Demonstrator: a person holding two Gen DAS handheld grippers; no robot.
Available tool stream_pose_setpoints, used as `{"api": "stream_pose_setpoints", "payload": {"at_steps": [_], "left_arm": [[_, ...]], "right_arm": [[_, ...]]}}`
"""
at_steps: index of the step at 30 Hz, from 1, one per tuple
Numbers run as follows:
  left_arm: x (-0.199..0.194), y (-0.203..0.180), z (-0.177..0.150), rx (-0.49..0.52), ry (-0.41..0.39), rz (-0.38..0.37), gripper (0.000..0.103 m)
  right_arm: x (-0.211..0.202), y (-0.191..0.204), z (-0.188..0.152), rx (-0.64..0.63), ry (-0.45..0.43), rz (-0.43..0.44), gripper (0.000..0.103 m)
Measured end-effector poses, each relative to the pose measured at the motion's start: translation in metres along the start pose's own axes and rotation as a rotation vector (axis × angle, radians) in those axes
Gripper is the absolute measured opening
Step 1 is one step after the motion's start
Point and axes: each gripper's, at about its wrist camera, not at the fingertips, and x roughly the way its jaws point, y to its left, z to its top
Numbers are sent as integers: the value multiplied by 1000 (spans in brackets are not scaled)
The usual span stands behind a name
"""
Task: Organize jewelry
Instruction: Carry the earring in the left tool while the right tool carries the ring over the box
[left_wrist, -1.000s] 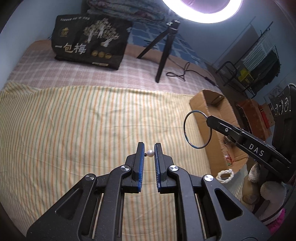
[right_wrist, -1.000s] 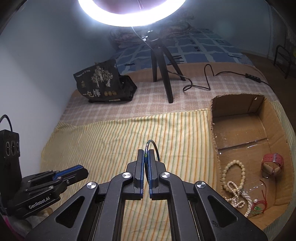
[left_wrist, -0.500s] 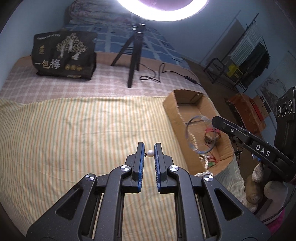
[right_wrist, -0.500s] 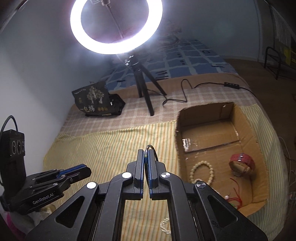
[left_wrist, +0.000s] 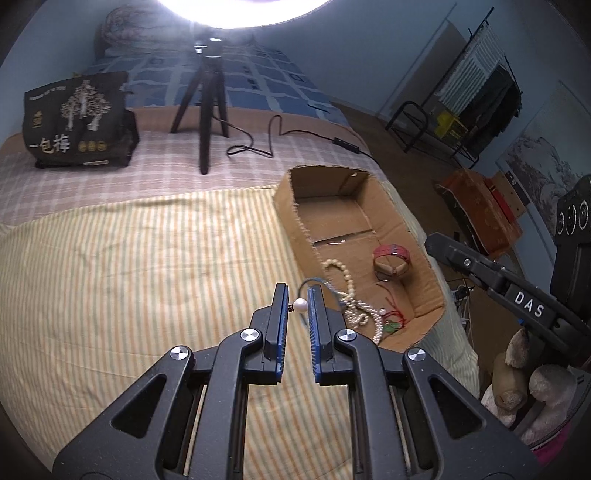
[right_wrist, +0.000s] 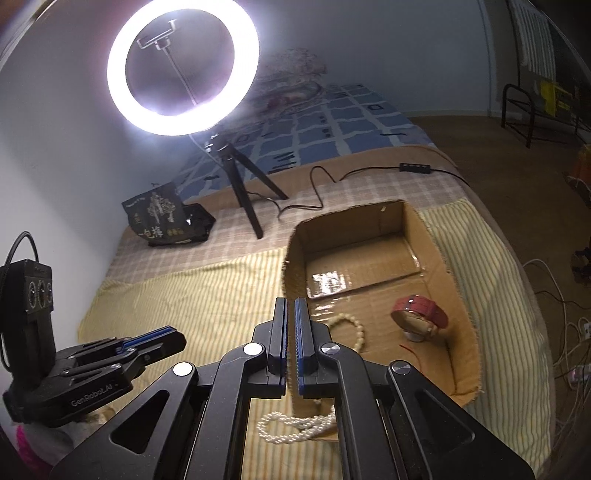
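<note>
Pinching a small white pearl (left_wrist: 300, 305) between their blue-lined tips, the left tongs (left_wrist: 297, 308) are closed down to the width of that bead and hang above the striped yellow sheet (left_wrist: 147, 266). Just ahead and to their right sits the open cardboard box (left_wrist: 424, 254), holding a cream bead bracelet (left_wrist: 341, 269), a red watch (left_wrist: 391, 256) and a tangle of pearl strands (left_wrist: 364, 317) with red thread. A thin dark hoop (left_wrist: 314, 282) shows blurred just beyond the left tips. The right tongs (right_wrist: 290, 332) are nearly closed, a slim gap between the tips with nothing seen in it, poised over the box's near left corner; a pearl strand (right_wrist: 291, 428) drapes over the box edge beneath them. Far ahead stands a ring light (right_wrist: 181, 66) on a tripod, a black bag (right_wrist: 162, 218) to its left
</note>
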Motion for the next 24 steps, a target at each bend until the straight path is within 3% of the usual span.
{"api": "stream_pose_setpoints", "payload": {"at_steps": [16,24], "left_arm": [[47,-58,9,57,29,-45,9],[62,-74,12,91,18,-18,9]], "right_arm": [[-17,-57,-2,88,-17,-57,2],[-20,-79,-3,121,-17,-79,2]]}}
